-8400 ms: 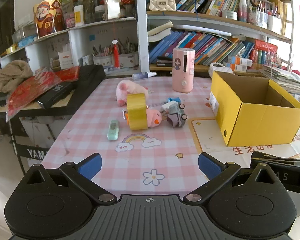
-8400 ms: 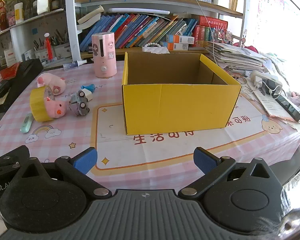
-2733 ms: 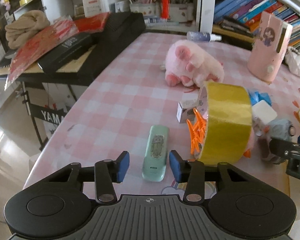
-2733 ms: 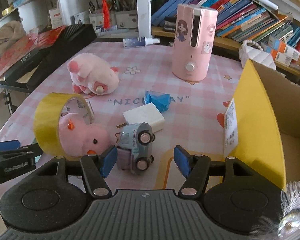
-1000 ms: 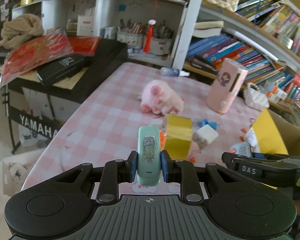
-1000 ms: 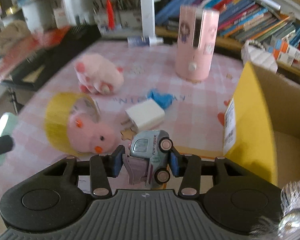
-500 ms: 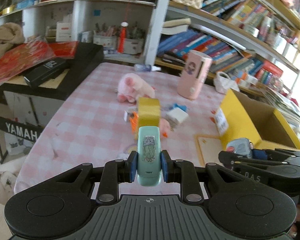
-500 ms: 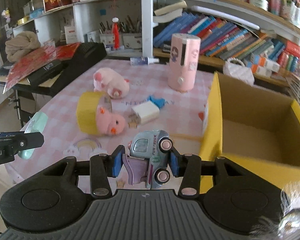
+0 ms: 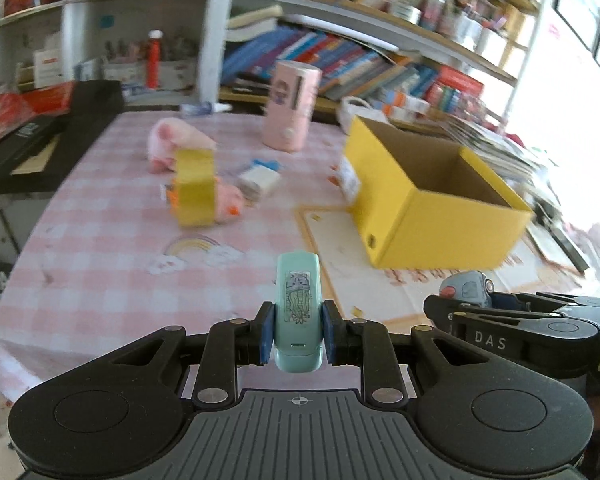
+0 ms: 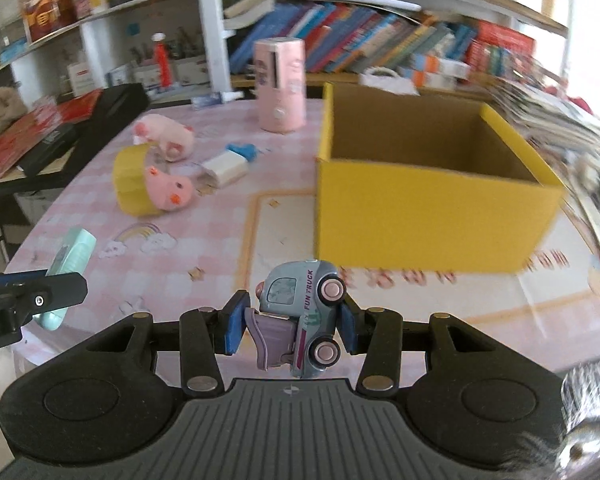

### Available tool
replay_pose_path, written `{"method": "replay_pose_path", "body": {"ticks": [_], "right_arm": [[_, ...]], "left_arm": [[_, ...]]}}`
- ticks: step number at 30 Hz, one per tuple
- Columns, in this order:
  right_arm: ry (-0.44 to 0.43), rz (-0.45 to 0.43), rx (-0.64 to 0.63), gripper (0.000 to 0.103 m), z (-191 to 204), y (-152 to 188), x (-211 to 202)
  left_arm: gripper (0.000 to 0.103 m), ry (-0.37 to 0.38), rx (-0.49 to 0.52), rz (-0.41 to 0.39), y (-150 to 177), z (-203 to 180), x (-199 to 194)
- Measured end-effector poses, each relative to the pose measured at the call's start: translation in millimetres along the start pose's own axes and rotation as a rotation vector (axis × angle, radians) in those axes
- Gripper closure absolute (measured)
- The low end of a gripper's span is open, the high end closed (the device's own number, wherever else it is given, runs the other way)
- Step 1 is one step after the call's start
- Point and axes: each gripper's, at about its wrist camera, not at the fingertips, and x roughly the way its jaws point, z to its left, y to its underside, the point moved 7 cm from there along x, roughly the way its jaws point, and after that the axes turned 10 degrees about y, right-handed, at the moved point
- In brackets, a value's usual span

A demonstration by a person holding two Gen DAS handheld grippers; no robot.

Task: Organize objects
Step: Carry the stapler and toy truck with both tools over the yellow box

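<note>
Both grippers have swung toward the yellow box point(image 10: 428, 216) near table's right edge since half a sec ago. Left gripper point(image 9: 294, 334) clamped on mint stapler point(image 9: 298, 312); right gripper point(image 10: 290, 330) clamped on toy truck point(image 10: 300, 316), both held above table's front edge.

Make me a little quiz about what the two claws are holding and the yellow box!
1. True or false: the left claw is shut on a mint-green stapler.
2. What does the right claw hold? A) pink plush pig B) toy truck C) tape roll
3. Fill in: the yellow cardboard box looks ____ inside.

Key:
1. True.
2. B, the toy truck. The pink plush pig and the yellow tape roll lie on the table.
3. Empty; its floor is only partly in view.
</note>
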Motion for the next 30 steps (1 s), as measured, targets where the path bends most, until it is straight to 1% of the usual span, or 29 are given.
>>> {"method": "replay_pose_path", "body": {"ticks": [9,15,21,26,30], "right_arm": [[0.107,0.035,0.13,0.06,-48.7,41.5,-24.2],[0.178,0.049,0.217,0.06,-77.4,56.1,-36.8],[0.22,0.055,0.26,0.06,-96.7,64.0,-45.7],[0.244,0.061,0.287,0.06,-110.6,68.7,-48.4],[0.253,0.063,0.302,0.06,-119.4,65.7,-46.3]], "left_arm": [[0.08,0.122,0.117,0.06,14.9,-45.9,11.8],[0.08,0.187,0.185,0.081,18.4,-72.5,17.5],[0.08,0.23,0.217,0.096,18.8,-90.2,24.9],[0.08,0.253,0.239,0.105,17.2,-102.3,32.4],[0.08,0.26,0.257,0.098,12.4,-109.7,35.7]]}}
